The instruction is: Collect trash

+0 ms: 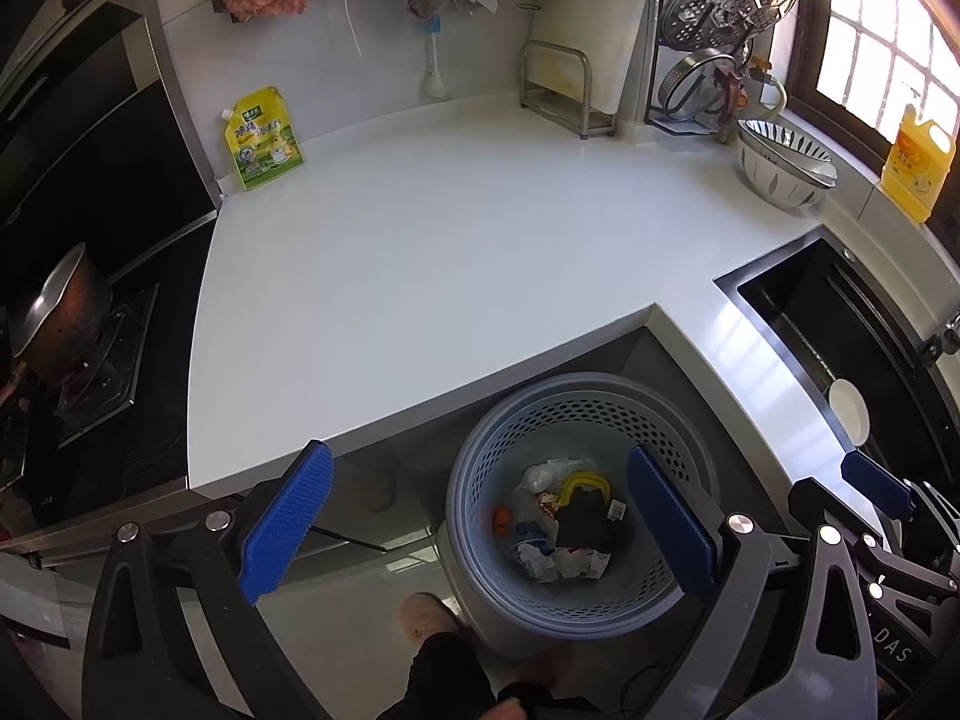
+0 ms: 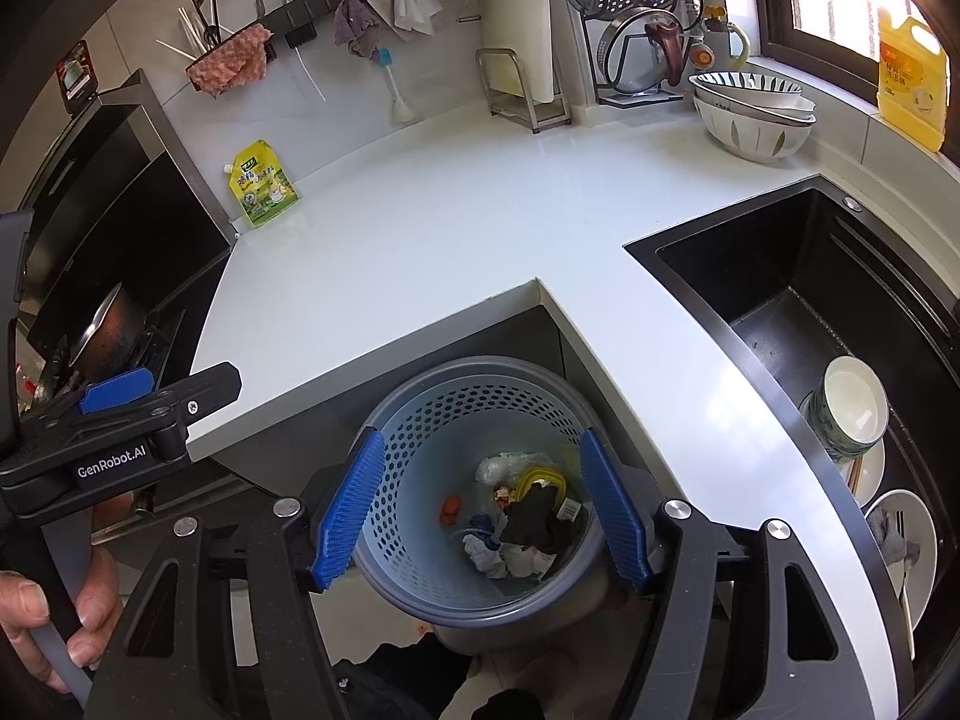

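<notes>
Trash gathered in the bin point(image 2: 480, 516) below a cleared table point(image 1: 450, 252).

Both claws, left point(image 1: 474, 528) and right point(image 2: 483, 510), were held wide open and empty above it, apparently so nothing more remained to drop.

Daylight pours from the window point(image 1: 888, 42) at one o'clock, blown out white, and glints off the counter point(image 1: 456, 252) (a pale sheen). Fisheye bending darkens every edge; the sink point(image 2: 780, 300) is perhaps too shadowed to read.
</notes>
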### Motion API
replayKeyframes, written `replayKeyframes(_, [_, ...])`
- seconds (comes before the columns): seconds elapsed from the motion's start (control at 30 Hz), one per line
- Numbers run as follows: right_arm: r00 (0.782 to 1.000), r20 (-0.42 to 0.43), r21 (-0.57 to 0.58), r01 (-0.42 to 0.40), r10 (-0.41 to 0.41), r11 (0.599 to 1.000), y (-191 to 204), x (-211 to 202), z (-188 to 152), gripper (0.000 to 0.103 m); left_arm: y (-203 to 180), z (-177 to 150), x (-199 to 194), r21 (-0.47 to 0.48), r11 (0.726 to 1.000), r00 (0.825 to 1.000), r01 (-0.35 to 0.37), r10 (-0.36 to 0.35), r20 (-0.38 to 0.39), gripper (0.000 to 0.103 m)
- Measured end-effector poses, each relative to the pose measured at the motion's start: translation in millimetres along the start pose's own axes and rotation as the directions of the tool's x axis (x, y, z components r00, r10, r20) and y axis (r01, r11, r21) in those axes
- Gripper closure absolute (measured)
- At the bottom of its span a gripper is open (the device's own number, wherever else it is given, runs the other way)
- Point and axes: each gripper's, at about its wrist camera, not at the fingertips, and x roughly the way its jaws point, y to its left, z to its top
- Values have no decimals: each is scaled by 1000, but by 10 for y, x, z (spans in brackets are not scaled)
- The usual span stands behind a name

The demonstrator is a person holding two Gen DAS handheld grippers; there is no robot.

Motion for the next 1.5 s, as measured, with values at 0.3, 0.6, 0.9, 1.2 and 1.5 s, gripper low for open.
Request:
replayKeyframes(0.3, [1000,0,-5,0,0,1000,8,5,0,38,22,2,-1,-10,1000,1000,-12,12,3,7])
replayKeyframes(0.6, [1000,-2,-4,1,-1,1000,4,20,1,38,8,12,16,-5,1000,1000,-20,20,1,7])
replayKeyframes(0.9, [1000,-5,-4,0,0,1000,7,36,4,38,3,23,21,-4,1000,1000,-22,22,4,7])
replayKeyframes(1.2, [1000,-10,-1,0,0,1000,-8,70,10,38,-9,41,29,2,1000,1000,-20,19,6,7])
replayKeyframes(1.5, [1000,-10,-1,-1,1,1000,-7,70,11,38,-2,47,34,-2,1000,1000,-19,19,5,7])
